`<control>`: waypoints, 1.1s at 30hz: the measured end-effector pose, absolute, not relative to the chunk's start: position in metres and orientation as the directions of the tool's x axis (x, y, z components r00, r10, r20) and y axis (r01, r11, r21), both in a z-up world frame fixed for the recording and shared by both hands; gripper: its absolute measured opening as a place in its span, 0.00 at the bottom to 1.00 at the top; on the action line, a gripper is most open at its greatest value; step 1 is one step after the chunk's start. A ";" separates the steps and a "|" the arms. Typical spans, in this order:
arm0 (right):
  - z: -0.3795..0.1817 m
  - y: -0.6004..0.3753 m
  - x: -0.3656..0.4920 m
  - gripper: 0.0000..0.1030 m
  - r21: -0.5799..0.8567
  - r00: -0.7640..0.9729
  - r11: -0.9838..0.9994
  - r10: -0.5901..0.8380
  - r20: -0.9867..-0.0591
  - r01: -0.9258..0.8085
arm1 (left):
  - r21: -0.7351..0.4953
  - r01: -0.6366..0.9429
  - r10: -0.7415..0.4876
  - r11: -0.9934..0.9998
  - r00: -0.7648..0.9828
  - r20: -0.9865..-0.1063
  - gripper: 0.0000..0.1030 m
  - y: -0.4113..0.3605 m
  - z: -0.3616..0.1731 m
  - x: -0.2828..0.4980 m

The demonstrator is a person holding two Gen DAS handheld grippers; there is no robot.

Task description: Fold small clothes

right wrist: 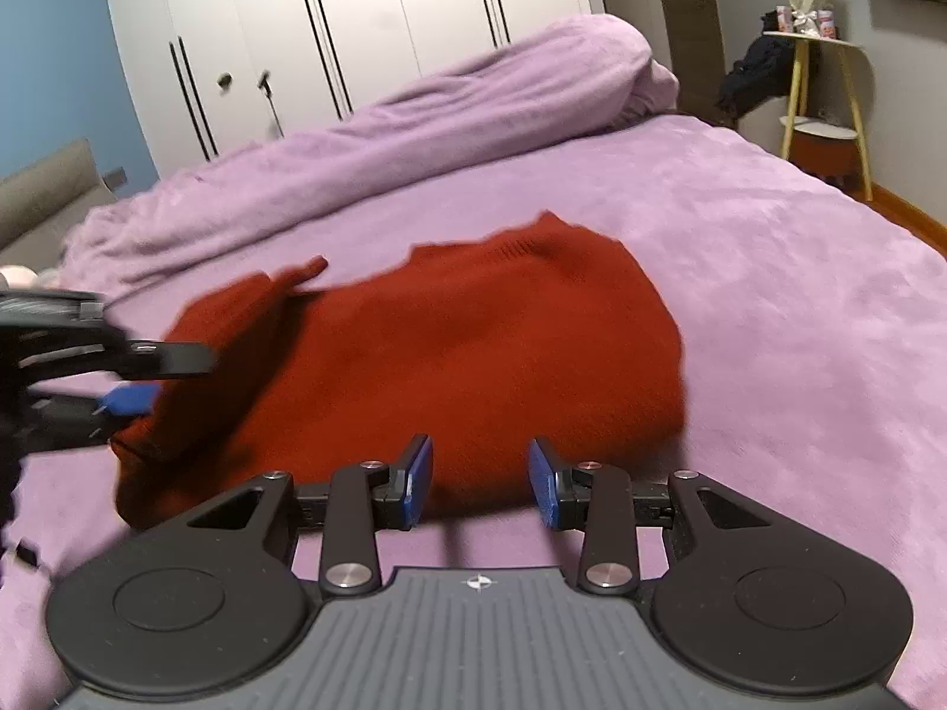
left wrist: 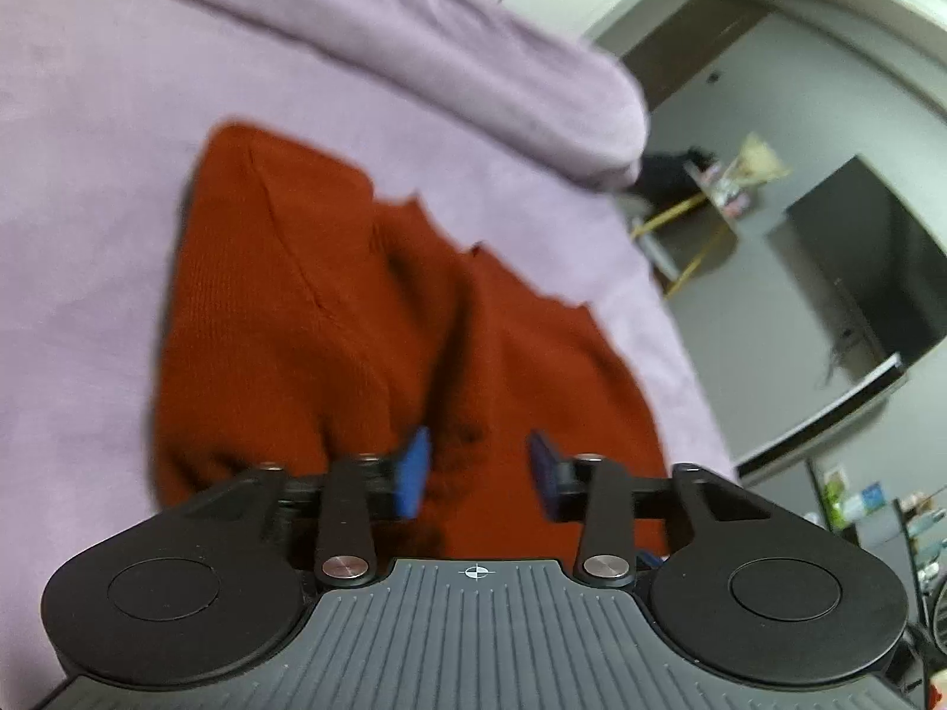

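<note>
Red knit sweater (right wrist: 414,367) lies partly folded and rumpled on the purple bedspread (right wrist: 769,296), in front of the rolled purple duvet (right wrist: 414,136). My left gripper (left wrist: 478,470) hangs over the sweater, jaws apart, nothing between the blue pads. My right gripper (right wrist: 480,482) sits at the sweater's near edge, jaws apart too, gripping nothing.
</note>
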State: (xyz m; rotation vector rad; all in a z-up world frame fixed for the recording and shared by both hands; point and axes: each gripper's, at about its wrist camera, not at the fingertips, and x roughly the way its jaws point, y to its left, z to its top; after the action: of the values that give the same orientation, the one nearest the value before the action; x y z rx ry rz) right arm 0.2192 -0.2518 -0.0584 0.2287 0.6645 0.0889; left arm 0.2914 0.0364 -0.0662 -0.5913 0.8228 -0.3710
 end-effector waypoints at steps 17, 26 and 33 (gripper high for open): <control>-0.027 -0.116 0.315 0.57 0.338 0.641 0.849 0.528 -0.557 -0.406 | -0.458 -0.231 -0.206 0.859 0.663 -0.720 0.57 0.121 -0.093 0.260; -0.034 -0.124 0.306 0.11 0.271 0.695 0.898 0.440 -0.569 -0.346 | -0.484 -0.166 -0.255 0.859 0.682 -0.685 0.58 0.108 -0.079 0.266; -0.066 -0.157 0.293 0.15 0.263 0.688 0.943 0.330 -0.647 -0.205 | -0.430 -0.101 -0.276 0.897 0.632 -0.724 0.60 0.063 -0.093 0.297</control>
State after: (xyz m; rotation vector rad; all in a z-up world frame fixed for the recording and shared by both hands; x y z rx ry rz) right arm 0.2929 -0.1566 -0.0656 0.1750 0.7562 0.3006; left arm 0.2970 0.0632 -0.0929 -0.4617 0.8891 -0.1045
